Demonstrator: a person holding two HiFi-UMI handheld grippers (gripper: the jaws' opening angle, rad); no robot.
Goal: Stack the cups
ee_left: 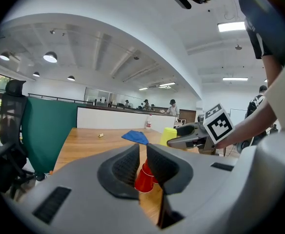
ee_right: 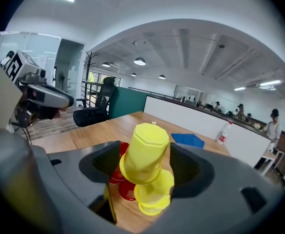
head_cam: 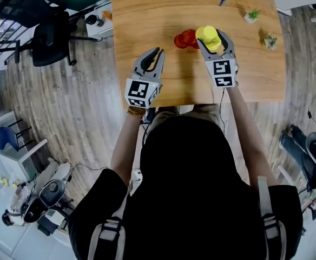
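The yellow cups [head_cam: 208, 35] stand on the worktop [head_cam: 147, 15] between the wide-spread jaws of the right gripper [head_cam: 211, 37], not clamped. Red cups [head_cam: 185, 39] lie just left of them; further left hovers the left gripper [head_cam: 158, 52], jaws together, empty.

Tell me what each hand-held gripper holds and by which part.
Apparently nothing: left hand-held gripper is shut, empty; right hand-held gripper stands open around the tilted yellow cup, pads seemingly off its sides.

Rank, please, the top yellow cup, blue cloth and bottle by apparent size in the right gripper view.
1. top yellow cup, closest to the camera.
2. blue cloth.
3. bottle, farthest away, so true size is unsure.
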